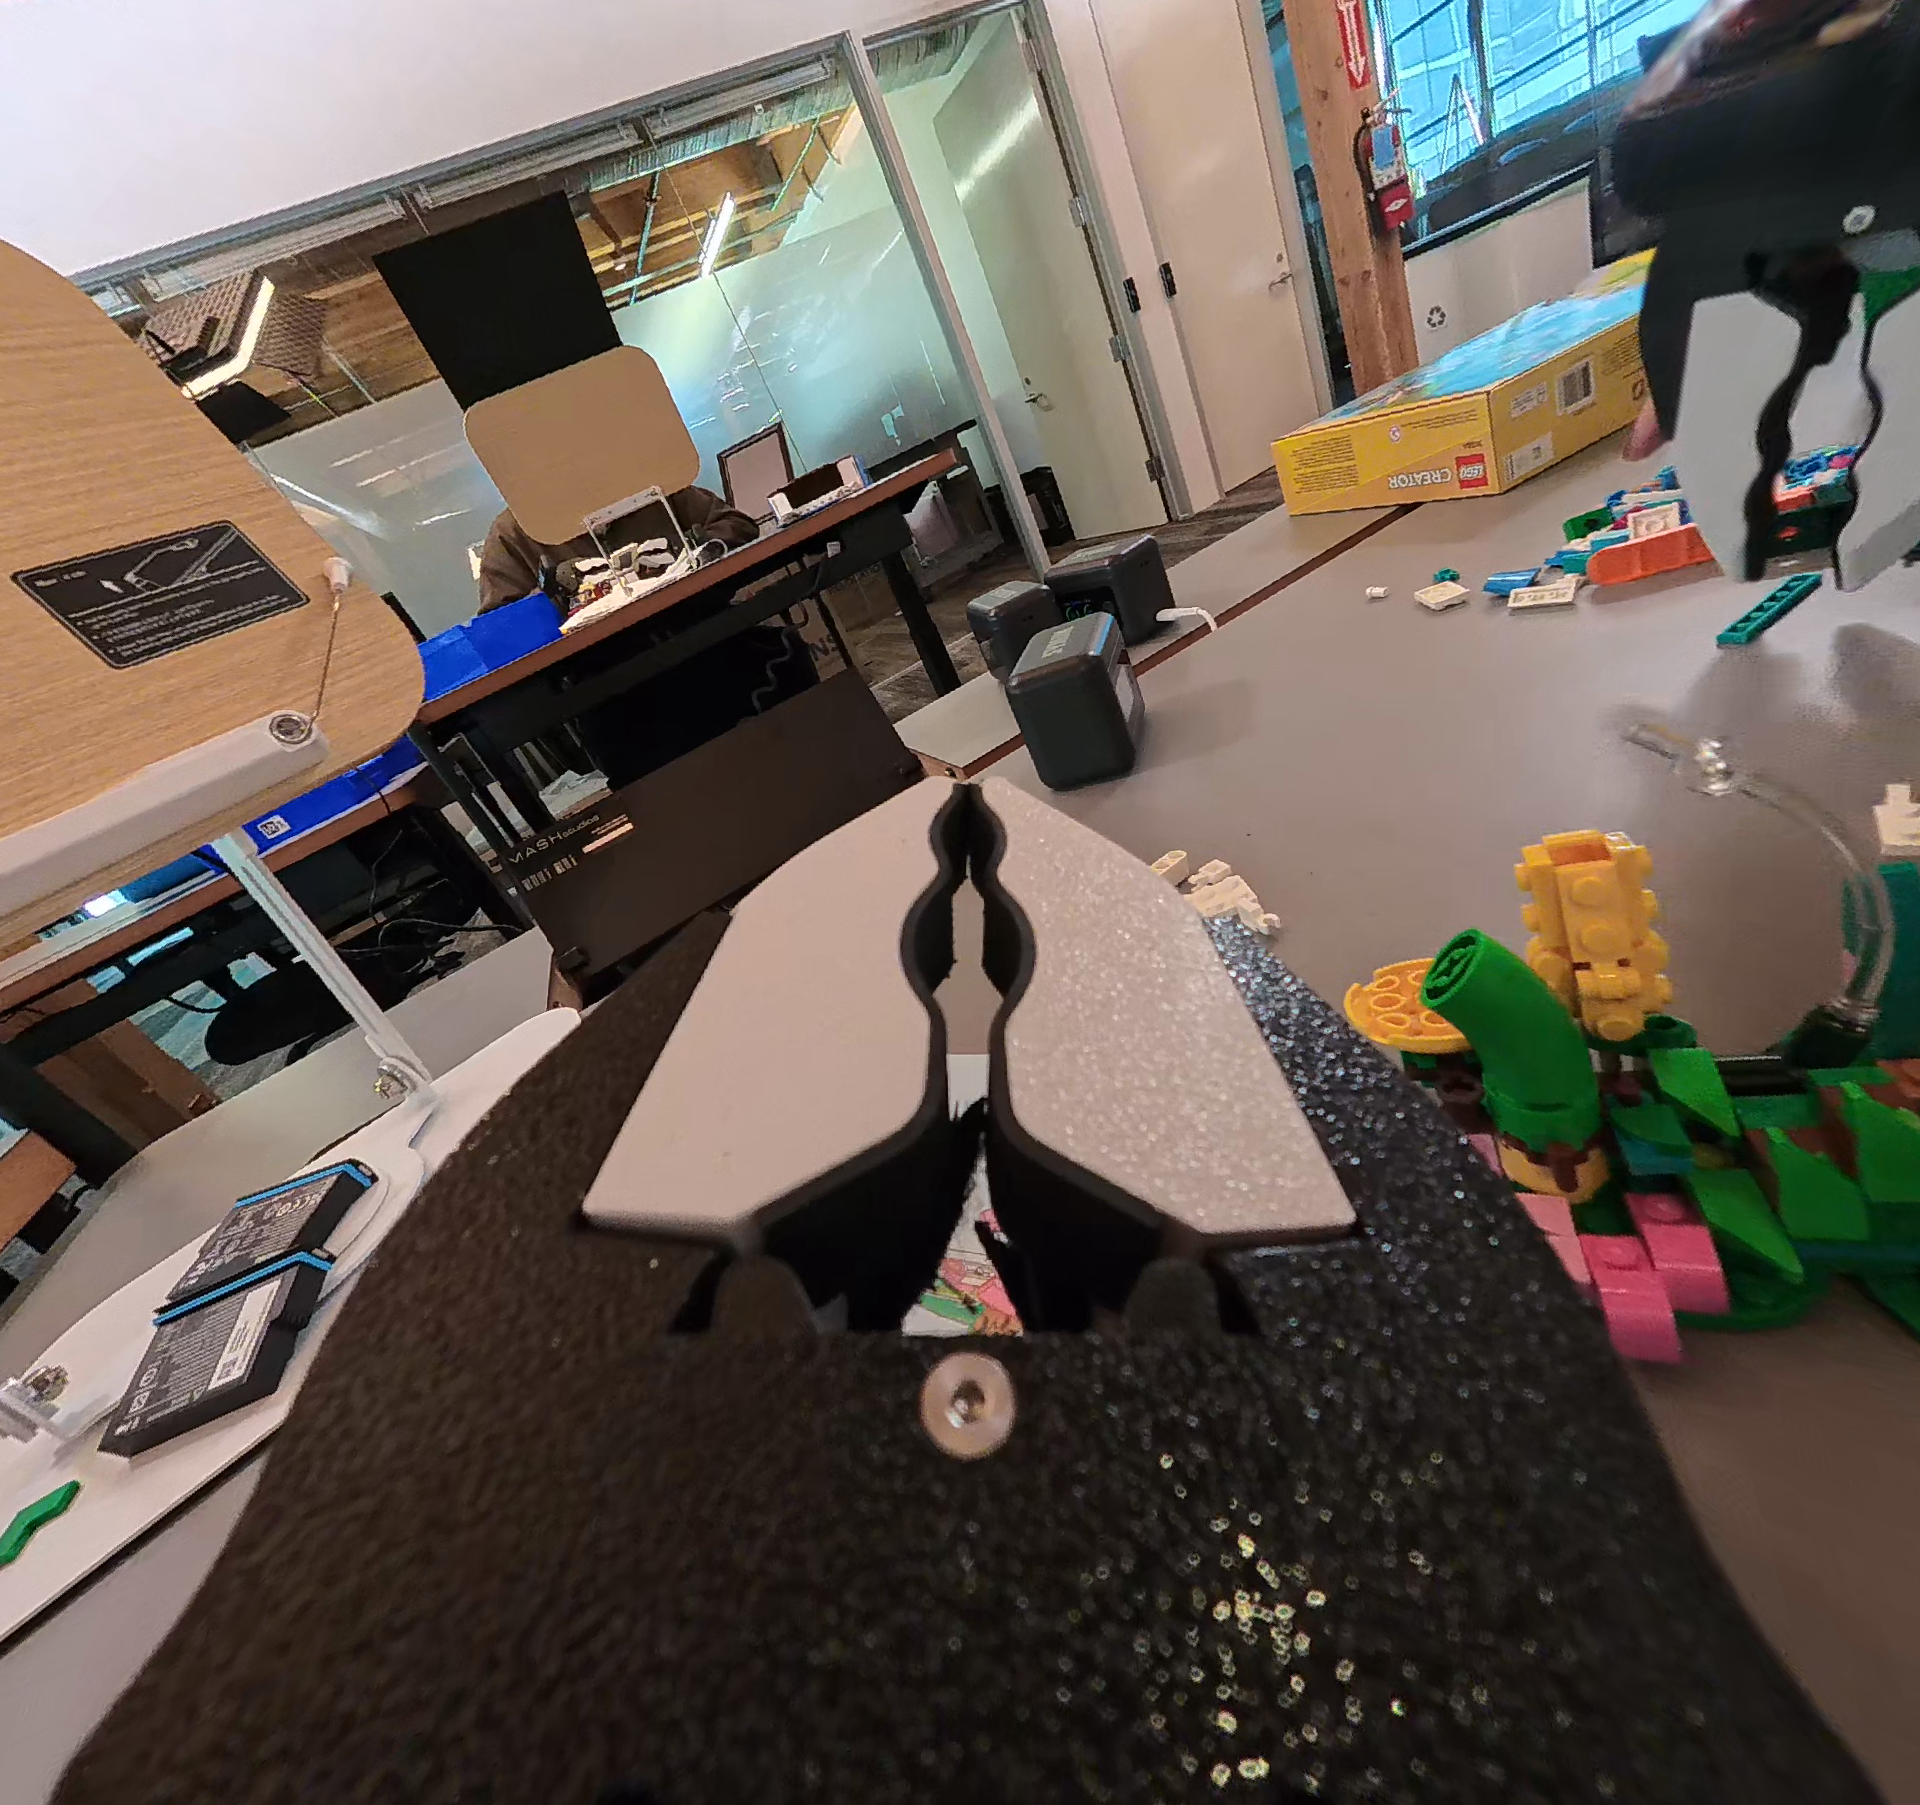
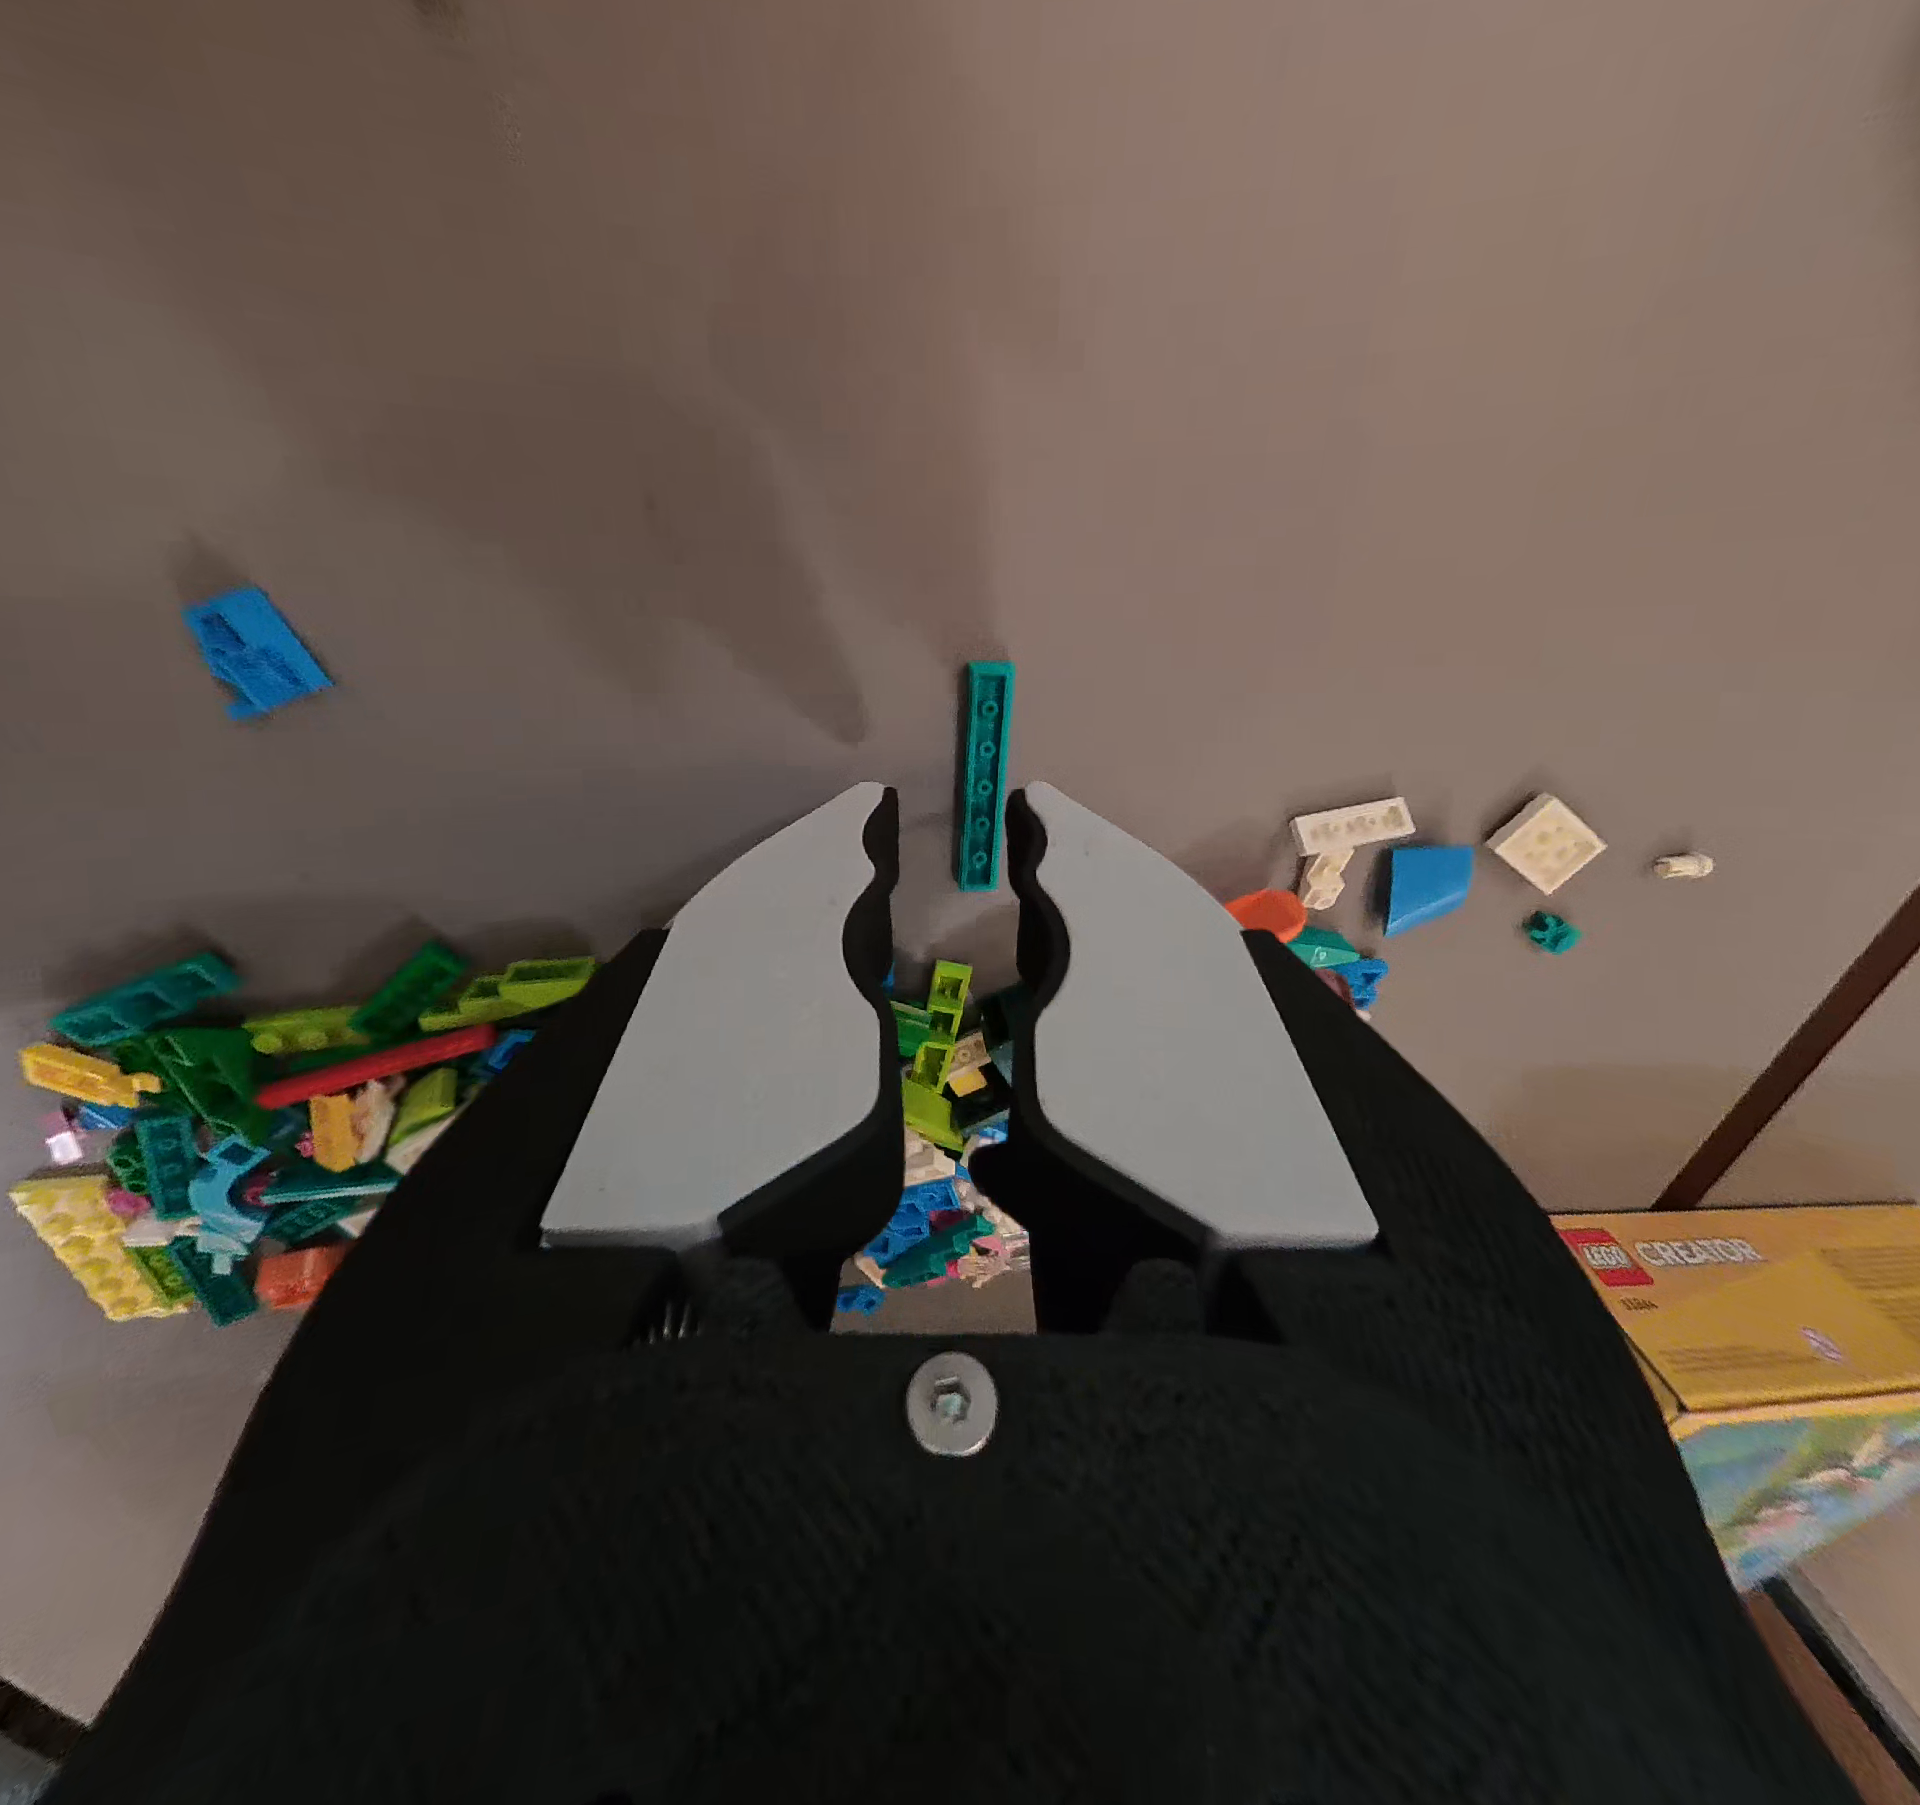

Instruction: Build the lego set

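Right jaws: apart, nothing between them; the right gripper (image 2: 948, 799) hangs over the grey table (image 2: 1143, 353), tips either side of the near end of a teal plate
Teal plate: the long thin teal plate (image 2: 985, 776) lies flat on the table, alone, pointing away from the gripper
Loose pile: a heap of mixed bricks (image 2: 239, 1111) lies under and to the left of the right gripper; a blue piece (image 2: 255, 649) sits well apart, farther out
Small parts: white pieces (image 2: 1546, 841) and a blue slope (image 2: 1425, 885) lie to the right of the tips
Box: the yellow box (image 2: 1787, 1319) lies at the table's edge, lower right
Left jaws: together, tips touching, holding nothing; the left gripper (image 1: 966, 810) points over the table edge toward the room
Built model: the green, pink and yellow lego model (image 1: 1621, 1111) stands on the table just right of the left gripper
Other items: black batteries (image 1: 239, 1308) on a white board, lower left
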